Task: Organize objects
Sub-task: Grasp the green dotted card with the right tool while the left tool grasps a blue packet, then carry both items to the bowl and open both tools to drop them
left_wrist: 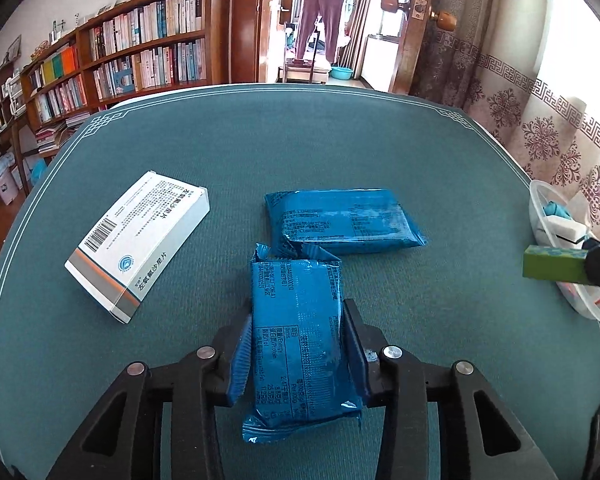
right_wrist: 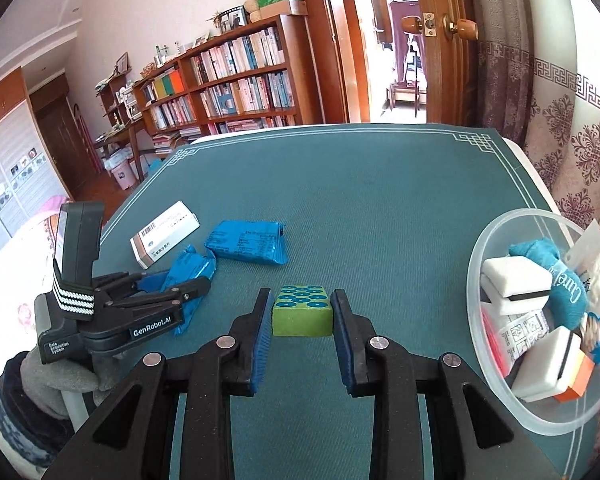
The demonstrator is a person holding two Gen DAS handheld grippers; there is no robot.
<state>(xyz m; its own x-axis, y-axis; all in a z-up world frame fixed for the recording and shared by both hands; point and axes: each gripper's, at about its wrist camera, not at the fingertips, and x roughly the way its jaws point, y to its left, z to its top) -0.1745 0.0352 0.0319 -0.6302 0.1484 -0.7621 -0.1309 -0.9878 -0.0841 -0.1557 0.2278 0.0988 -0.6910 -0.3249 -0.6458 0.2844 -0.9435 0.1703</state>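
The right claw [right_wrist: 302, 312] grips the green block [right_wrist: 302, 312] across its long axis, the clear bowl [right_wrist: 474, 280] close on its right, while the left claw [left_wrist: 298, 332] pinches a blue packet [left_wrist: 298, 340].

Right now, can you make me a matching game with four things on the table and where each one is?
Things:
1. green block
2. white box
3. blue packet
4. white erasers

Places:
A. inside the clear bowl
B. squeezed in the left gripper
C. between the fingers of the right gripper
D. lying alone on the teal mat

Pairs: 1-C, 2-D, 3-B, 4-A
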